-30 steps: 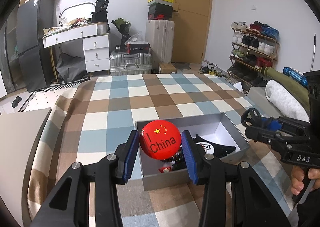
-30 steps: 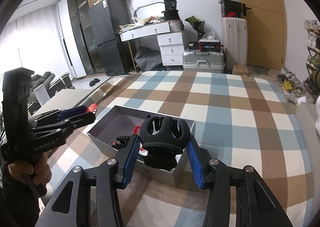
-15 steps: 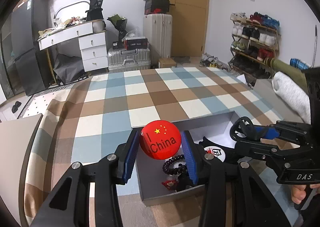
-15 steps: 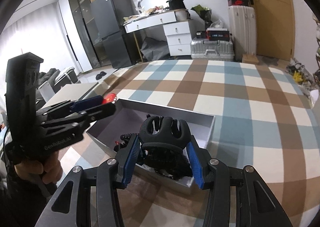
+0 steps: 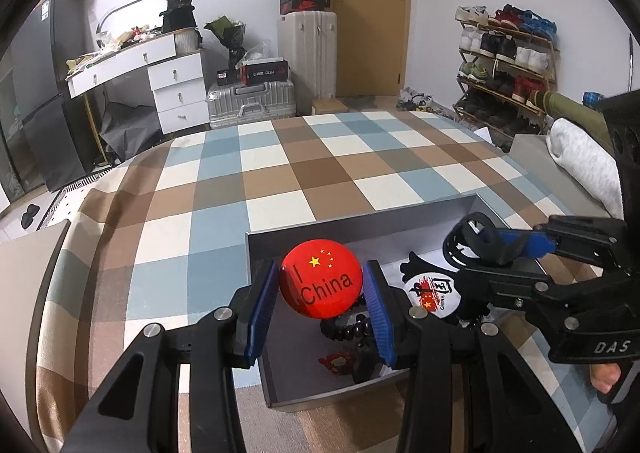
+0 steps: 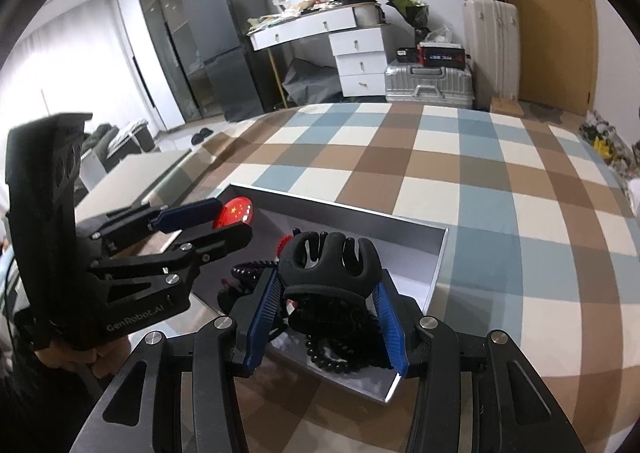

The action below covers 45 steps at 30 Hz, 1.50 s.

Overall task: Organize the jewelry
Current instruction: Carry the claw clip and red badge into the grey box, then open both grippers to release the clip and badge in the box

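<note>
My left gripper [image 5: 320, 289] is shut on a round red "I China" badge [image 5: 320, 278] and holds it over the left part of the open grey box [image 5: 360, 217]. My right gripper [image 6: 329, 295] is shut on a black hair claw clip [image 6: 330, 259] and holds it over the box's near end [image 6: 438, 265]. Inside the box lie a black bead bracelet [image 5: 352, 327], a white round badge [image 5: 433, 290] and a small red trinket [image 5: 338, 361]. The right gripper with the clip also shows in the left wrist view [image 5: 486, 243]; the left gripper with the badge shows in the right wrist view [image 6: 224, 219].
The box sits on a bed with a blue, brown and white checked cover [image 5: 320, 157]. A grey board [image 6: 132, 177] lies at the bed's left side. A pillow [image 5: 580, 161] lies at the right. Suitcases, a desk and a shoe rack stand beyond the bed.
Both grippers have moved closer together and lower over the box, each still holding its item. The box now appears nearer and larger in both views.
</note>
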### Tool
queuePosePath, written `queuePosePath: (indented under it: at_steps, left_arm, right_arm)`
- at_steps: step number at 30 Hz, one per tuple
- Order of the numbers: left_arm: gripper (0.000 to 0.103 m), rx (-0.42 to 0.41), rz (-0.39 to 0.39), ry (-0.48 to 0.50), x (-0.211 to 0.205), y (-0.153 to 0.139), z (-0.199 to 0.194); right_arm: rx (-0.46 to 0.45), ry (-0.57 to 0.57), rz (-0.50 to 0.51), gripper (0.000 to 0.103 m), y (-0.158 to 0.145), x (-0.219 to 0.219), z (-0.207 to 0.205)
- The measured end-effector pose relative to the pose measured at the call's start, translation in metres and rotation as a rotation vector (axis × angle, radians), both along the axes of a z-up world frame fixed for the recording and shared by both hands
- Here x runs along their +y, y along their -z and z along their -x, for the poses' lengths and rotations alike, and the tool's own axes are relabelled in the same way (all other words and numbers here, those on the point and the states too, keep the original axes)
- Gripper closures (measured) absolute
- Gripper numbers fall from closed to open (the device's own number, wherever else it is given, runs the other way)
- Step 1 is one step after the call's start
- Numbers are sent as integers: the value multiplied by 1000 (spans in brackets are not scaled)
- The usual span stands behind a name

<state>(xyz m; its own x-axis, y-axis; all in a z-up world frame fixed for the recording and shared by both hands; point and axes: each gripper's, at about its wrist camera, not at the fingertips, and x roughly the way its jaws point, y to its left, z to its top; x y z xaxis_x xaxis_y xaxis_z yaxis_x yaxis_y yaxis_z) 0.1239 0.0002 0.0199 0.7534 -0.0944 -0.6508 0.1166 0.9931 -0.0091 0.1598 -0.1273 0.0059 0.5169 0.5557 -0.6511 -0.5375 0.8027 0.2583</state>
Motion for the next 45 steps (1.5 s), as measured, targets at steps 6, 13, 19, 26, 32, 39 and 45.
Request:
queuePosePath:
  at_steps: [6, 13, 19, 26, 32, 39, 45]
  left_arm:
    - [65, 39, -31, 58, -14, 5, 4]
    - [65, 49, -6, 73, -16, 5, 7]
    - [65, 40, 27, 32, -9, 4, 0]
    - [65, 33, 27, 23, -11, 1, 5]
    - [40, -2, 53, 15, -6, -8, 17]
    - [16, -55, 41, 4, -10, -17, 31]
    - [1, -94, 59, -27, -4, -17, 49]
  right_arm:
    - [16, -36, -34, 56, 2, -7, -12]
    - [12, -50, -11, 57, 2, -6, -18]
    - [44, -44, -18, 56, 0, -7, -15]
    - [29, -25, -25, 37, -8, -10, -5]
    - [-33, 3, -88, 19, -27, -25, 8]
    - [-103, 50, -117, 0, -47, -37, 26]
    - [-130, 69, -121, 0, -48, -41, 39]
